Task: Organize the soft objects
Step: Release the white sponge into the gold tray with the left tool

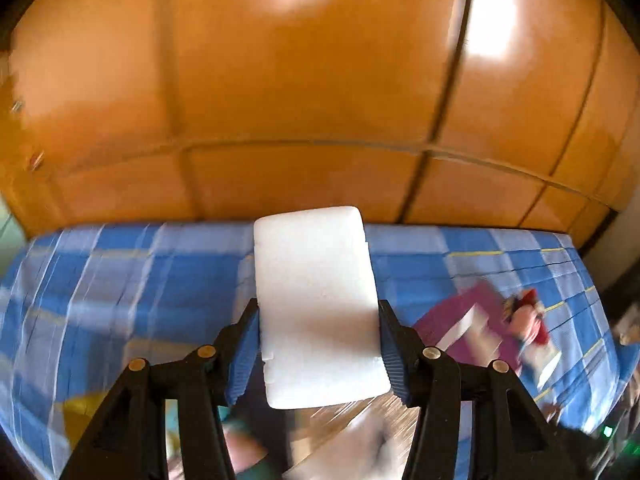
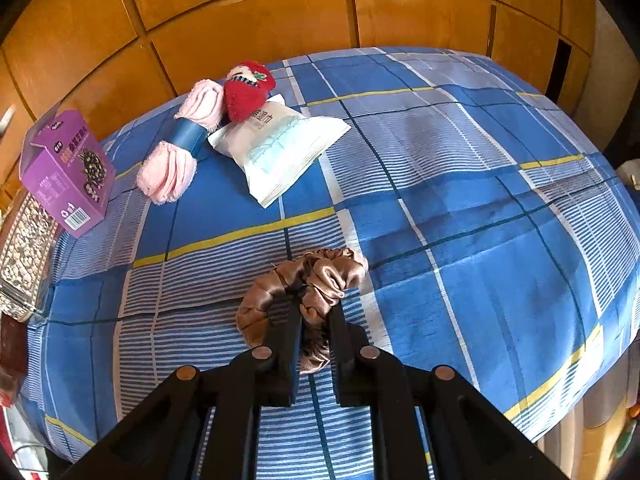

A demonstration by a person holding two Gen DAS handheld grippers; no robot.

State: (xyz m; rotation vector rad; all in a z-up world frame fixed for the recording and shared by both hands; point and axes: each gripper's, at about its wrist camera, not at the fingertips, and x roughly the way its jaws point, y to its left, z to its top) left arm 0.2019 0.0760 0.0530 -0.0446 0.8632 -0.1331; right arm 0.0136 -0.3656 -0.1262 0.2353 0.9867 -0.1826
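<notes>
1. Left gripper (image 1: 320, 350), bottom centre of the left wrist view: jaws clamp a white foam block (image 1: 316, 304) by its lower sides, held aloft over the blue plaid bedspread (image 1: 120, 280). The tall block may pivot out.
2. Right gripper (image 2: 314, 316), bottom centre of the right wrist view: pinched closed on a brown satin scrunchie (image 2: 320, 276). The slick fabric could slide free.
3. Upper left: pink towel roll (image 2: 180, 148), red plush doll (image 2: 248, 92), wet-wipe pack (image 2: 280, 148) and purple carton (image 2: 64, 172), which an incoming load may topple.
</notes>
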